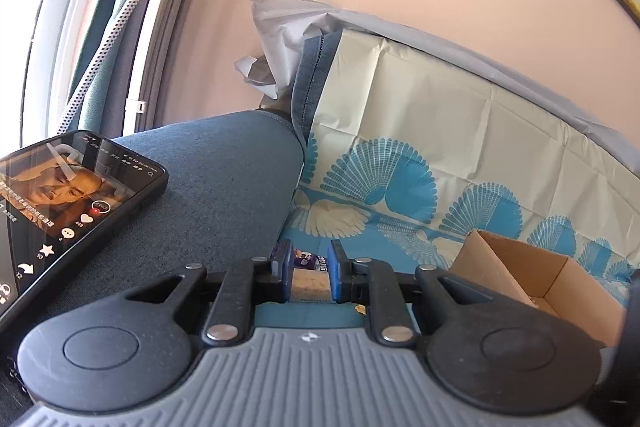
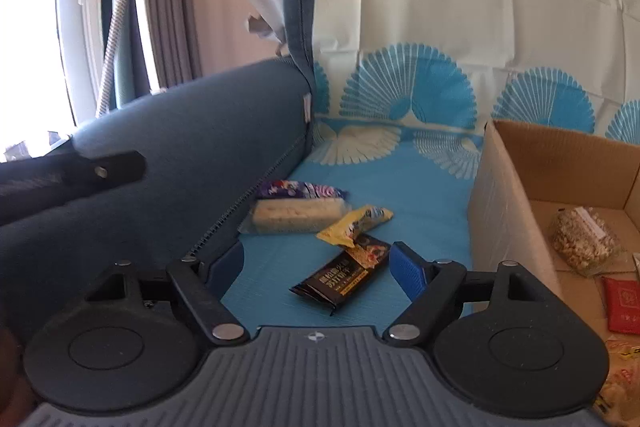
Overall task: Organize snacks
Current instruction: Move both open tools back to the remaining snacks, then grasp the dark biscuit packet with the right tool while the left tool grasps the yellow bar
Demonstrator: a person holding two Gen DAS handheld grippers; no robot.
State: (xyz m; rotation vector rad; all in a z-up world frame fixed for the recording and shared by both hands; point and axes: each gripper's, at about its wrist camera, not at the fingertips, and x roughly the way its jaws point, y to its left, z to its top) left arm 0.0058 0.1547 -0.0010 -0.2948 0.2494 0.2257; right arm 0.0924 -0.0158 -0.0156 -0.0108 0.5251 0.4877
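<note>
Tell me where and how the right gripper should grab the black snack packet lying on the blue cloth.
Grip the black packet across its narrow width near the middle, coming from above and in front. It lies flat, tilted diagonally, directly between the open right gripper fingers, so probably roll the wrist to square the pads with its long edges. The yellow packet overlaps its far end; avoid that end.

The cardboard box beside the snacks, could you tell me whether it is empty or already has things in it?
Not empty. The open-topped cardboard box already holds a clear bag of nuts and a red packet; further packets show at the right wrist view's lower right edge.
</note>
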